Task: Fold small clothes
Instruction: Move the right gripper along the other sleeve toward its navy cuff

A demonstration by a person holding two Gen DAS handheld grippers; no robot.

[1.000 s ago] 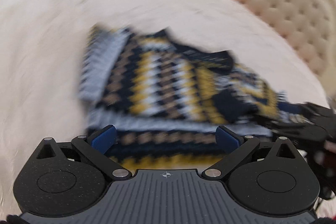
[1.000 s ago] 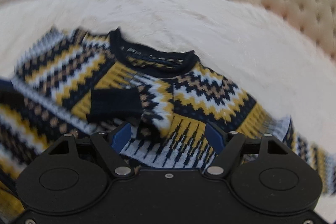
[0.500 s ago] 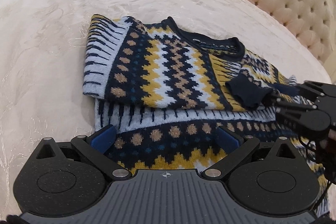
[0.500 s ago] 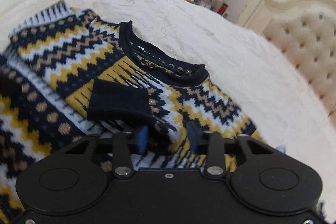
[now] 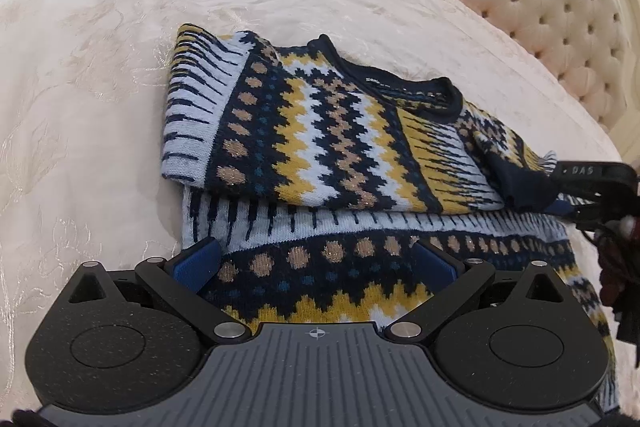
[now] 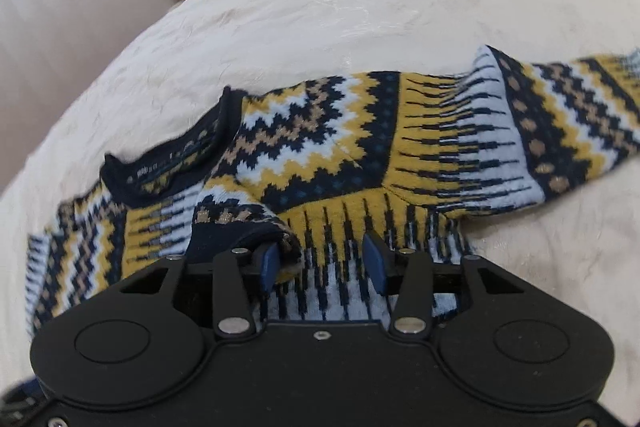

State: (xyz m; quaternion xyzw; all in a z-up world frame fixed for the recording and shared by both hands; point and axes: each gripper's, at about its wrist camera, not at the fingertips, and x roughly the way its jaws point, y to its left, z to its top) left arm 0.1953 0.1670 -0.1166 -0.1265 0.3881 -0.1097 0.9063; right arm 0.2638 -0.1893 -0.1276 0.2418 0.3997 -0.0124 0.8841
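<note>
So the person is working on the sleeves of a sweater (image 5: 340, 147) that's lying on the bed (image 5: 100, 67) — one sleeve is already sitting folded across the chest, cuff (image 6: 232, 239) right by the right gripper (image 6: 322, 263). That gripper's jaws are standing apart with knit between them, not pinching anything. The left gripper (image 5: 316, 263) is hovering over the hem, jaws spread wide and holding nothing.

Probably the next bit is the other sleeve (image 6: 560, 131), which is sticking out to the side. Doing it well likely means pinching close to the cuff, lifting just enough to clear the body, and laying it flat across so nothing is bunching underneath — chunky knit like this is going to drag the layer below if it's being pulled sideways.

Sweater's navy, mustard, pale blue and tan zigzags, navy collar (image 5: 400, 83).
</note>
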